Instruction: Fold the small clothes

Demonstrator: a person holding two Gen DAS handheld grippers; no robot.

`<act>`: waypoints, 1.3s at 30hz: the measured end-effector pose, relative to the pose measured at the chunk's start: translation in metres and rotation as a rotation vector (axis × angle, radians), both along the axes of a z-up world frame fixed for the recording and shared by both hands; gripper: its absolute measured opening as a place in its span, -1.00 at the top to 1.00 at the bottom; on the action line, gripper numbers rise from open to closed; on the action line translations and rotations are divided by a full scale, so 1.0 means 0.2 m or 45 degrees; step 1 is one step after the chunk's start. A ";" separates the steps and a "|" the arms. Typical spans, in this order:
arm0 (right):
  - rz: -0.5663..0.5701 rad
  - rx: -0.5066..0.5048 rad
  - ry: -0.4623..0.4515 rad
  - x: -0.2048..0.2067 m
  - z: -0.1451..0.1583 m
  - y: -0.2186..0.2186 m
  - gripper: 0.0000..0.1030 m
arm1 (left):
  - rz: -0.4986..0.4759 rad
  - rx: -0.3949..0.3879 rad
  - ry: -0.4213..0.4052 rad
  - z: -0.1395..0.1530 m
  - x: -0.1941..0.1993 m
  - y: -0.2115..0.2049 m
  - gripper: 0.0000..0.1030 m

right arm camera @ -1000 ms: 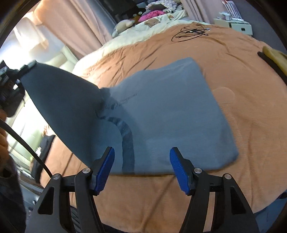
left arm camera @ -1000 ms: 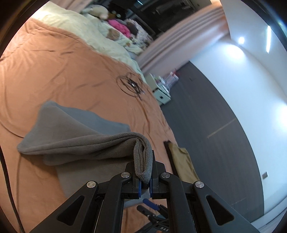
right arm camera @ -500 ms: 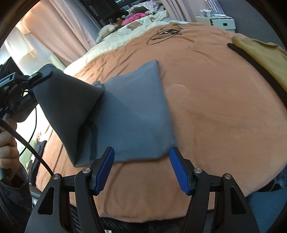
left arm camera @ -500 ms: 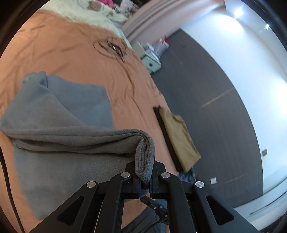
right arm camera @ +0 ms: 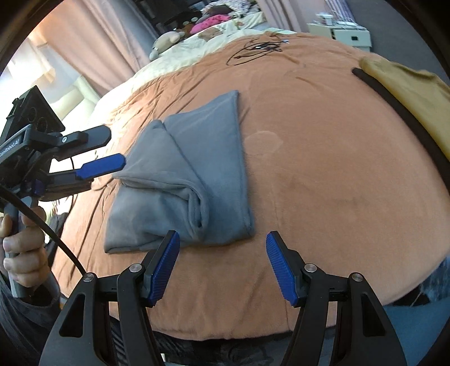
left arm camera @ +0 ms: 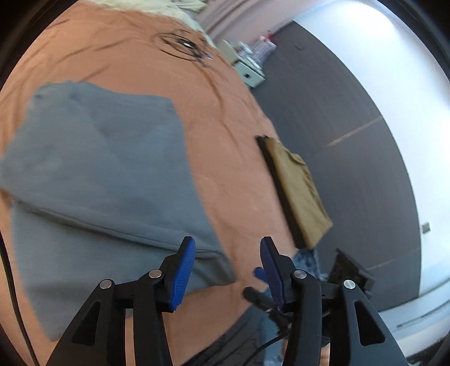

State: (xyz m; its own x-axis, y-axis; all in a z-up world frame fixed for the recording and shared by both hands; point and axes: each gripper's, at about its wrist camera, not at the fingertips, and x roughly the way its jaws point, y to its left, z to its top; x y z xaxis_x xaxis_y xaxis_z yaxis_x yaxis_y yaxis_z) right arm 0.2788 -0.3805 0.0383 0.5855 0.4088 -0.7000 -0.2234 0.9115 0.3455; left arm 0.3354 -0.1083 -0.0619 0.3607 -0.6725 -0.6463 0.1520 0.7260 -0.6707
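Note:
A grey garment point(right arm camera: 191, 180) lies folded over itself on the orange bedspread point(right arm camera: 323, 169). In the left wrist view the same grey garment point(left arm camera: 107, 174) fills the left half, its hem running toward the fingers. My left gripper point(left arm camera: 227, 259) hovers over the garment's near corner, jaws opening, nothing pinched between the blue pads. From the right wrist view, the left gripper point(right arm camera: 109, 152) sits at the garment's left edge, held by a hand point(right arm camera: 22, 247). My right gripper point(right arm camera: 222, 261) stands open just in front of the garment's near edge, with nothing between its fingers.
A folded mustard cloth point(left arm camera: 298, 191) on a dark board rests at the bed's right edge, also in the right wrist view point(right arm camera: 407, 93). A coiled black cable point(right arm camera: 256, 49) lies farther up the bedspread. Pillows and soft toys point(right arm camera: 202, 25) sit beyond; a white cabinet point(right arm camera: 340, 35) stands beside the bed.
The left gripper carried the pinched grey fold across and down, then opened and let it go. The fold now lies flat on the garment. The right gripper stayed open.

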 end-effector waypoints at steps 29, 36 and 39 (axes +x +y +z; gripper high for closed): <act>0.030 0.135 0.169 0.37 -0.17 -0.04 0.95 | 0.276 0.433 0.266 -0.50 -0.19 0.54 0.04; 0.049 -0.082 0.107 0.36 -0.04 0.02 0.83 | 0.314 0.365 0.249 -0.44 -0.18 0.64 0.09; 0.092 -0.192 0.029 0.32 0.06 0.09 0.41 | 0.342 0.323 0.221 -0.41 -0.18 0.69 0.09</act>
